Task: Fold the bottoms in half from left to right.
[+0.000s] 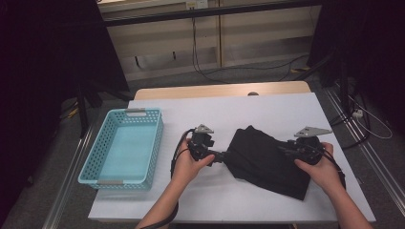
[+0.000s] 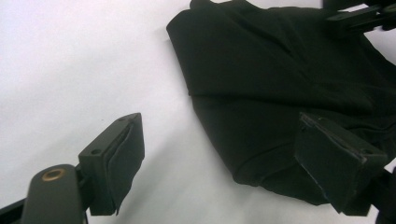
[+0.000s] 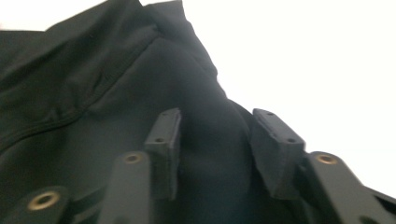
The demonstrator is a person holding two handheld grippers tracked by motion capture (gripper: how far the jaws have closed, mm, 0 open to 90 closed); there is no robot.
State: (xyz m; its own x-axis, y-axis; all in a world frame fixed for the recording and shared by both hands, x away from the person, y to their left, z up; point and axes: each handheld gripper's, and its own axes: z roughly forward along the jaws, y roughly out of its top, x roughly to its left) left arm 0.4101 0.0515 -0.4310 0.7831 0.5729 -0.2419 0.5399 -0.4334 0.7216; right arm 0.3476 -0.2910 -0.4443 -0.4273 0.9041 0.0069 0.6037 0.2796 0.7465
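Folded black fabric garment [image 1: 267, 160] is laid on the white worktop [image 1: 215, 191], right of centre, its long axis slanted from far-left to near-right. Left tongs [image 1: 225, 155] are held apart at its left edge, gripping nothing. Right tongs [image 1: 285, 149] are parted over its right side, cloth between the jaws, unpinched.

The right claw [image 3: 215, 154] rises from six o'clock, its two black jaws standing apart with a gap between them. A fold of the black garment [image 3: 93, 93] bulges up in that gap, and the pads do not press on it. The cloth covers the picture from nine o'clock through the centre, a stitched seam running across it at about ten o'clock. White bench [image 3: 317, 56] shows from twelve to three o'clock.
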